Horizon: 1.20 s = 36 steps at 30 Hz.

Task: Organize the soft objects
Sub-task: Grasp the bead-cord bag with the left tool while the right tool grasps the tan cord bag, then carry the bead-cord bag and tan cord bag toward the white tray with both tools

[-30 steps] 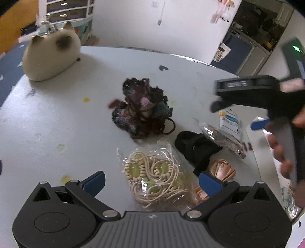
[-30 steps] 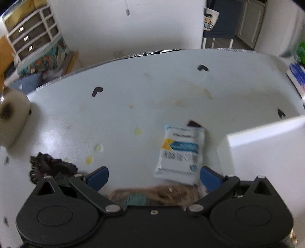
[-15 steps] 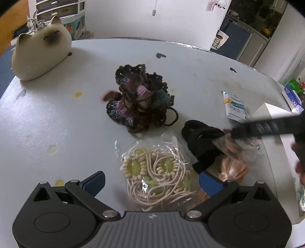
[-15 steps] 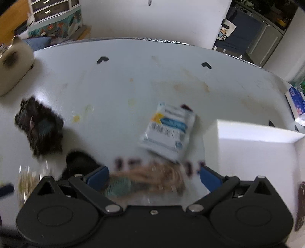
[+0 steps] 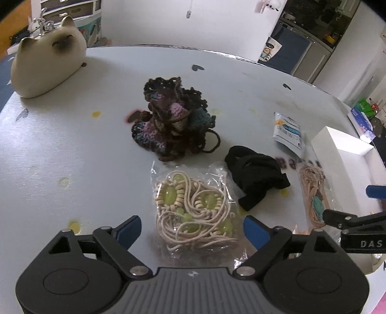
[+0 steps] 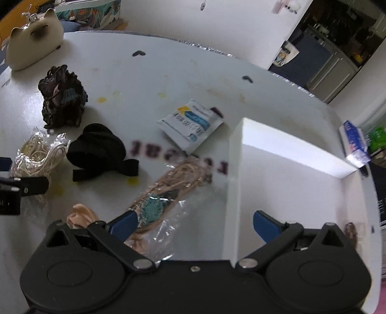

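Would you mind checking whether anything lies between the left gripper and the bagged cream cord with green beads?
Nothing visible does. The left gripper is open, and the bagged cream cord lies on the table directly ahead, reaching in between its fingers.

I work over a round white table (image 5: 72, 154), stained yellow in spots. Behind it stands a white wall (image 5: 217, 21). A drawer unit (image 5: 65, 12) sits far left; dark blue cabinets (image 6: 333, 65) fill the room at right.

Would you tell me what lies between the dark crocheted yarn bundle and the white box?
In the right wrist view, a black fabric piece and a white-and-blue sachet lie between crocheted bundle and white box.
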Tool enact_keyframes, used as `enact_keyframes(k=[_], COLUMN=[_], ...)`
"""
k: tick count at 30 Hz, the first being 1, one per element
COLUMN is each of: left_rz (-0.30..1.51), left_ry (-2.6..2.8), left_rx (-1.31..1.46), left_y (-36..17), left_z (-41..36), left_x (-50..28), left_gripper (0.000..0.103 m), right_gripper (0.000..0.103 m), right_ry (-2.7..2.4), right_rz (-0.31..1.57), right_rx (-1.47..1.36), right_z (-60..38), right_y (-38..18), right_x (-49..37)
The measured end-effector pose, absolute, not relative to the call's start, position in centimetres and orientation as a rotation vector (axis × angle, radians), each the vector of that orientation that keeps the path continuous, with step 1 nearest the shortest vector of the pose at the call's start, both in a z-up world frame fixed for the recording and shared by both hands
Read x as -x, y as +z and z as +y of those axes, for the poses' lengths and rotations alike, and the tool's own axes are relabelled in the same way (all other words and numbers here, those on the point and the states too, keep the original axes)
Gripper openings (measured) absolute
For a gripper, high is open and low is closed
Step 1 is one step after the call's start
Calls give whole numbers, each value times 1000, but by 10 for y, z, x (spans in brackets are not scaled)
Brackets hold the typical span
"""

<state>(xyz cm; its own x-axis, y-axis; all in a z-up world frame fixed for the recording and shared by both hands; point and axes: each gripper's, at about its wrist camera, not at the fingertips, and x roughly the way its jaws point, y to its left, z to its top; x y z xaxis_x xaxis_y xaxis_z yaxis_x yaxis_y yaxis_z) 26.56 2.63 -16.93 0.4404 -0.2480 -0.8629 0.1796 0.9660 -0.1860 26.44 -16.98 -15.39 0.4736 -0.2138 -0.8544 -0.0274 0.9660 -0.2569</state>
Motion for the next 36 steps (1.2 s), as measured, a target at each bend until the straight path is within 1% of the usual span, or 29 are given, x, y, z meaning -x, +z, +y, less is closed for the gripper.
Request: enact_keyframes(k=[3,7,9,14,18,20,23,24,33,36], left_rz=[1089,1099,1100,1092,1082,1078,1073,1071,1056,1049], left_ry=[-280,-285,-291,-295,-301,-304,-298,-295,-287,-280], left_rx=[44,13,16,25,38,47,62,70,162,173], left_y=[-170,-172,-172,-173,-174,-174,-173,-173,-169,-164], left_z=[20,14,14,15,19,21,23,24,35,38], left_x=[-267,-269,-269,-267,-266,-265,-265,-265,-263,-259], left_gripper=[81,80,78,77,74,73,70,68,58,57], right_gripper=[103,103,102,99,82,78,64,56,37,34], right_ry=[-88,-67,-63,-136,-178,-199,-201,-193,-95,-64], right_rz=[1036,1039,1062,1105,1141,1160,1173,1172,1104,1071], right_rx=[141,-18,-94,-106,-84,-65,-70,-75,-70,-62], right_z=[-175,-178,-177,-169,-164,-163,-165,-166,-168,-167], right_y=[-141,-137,-141,-159,-176,-184,-191,-191,-176,-168], right_x=[-262,-274,-282,-297,-301,-301,-298,-297,-278,-271])
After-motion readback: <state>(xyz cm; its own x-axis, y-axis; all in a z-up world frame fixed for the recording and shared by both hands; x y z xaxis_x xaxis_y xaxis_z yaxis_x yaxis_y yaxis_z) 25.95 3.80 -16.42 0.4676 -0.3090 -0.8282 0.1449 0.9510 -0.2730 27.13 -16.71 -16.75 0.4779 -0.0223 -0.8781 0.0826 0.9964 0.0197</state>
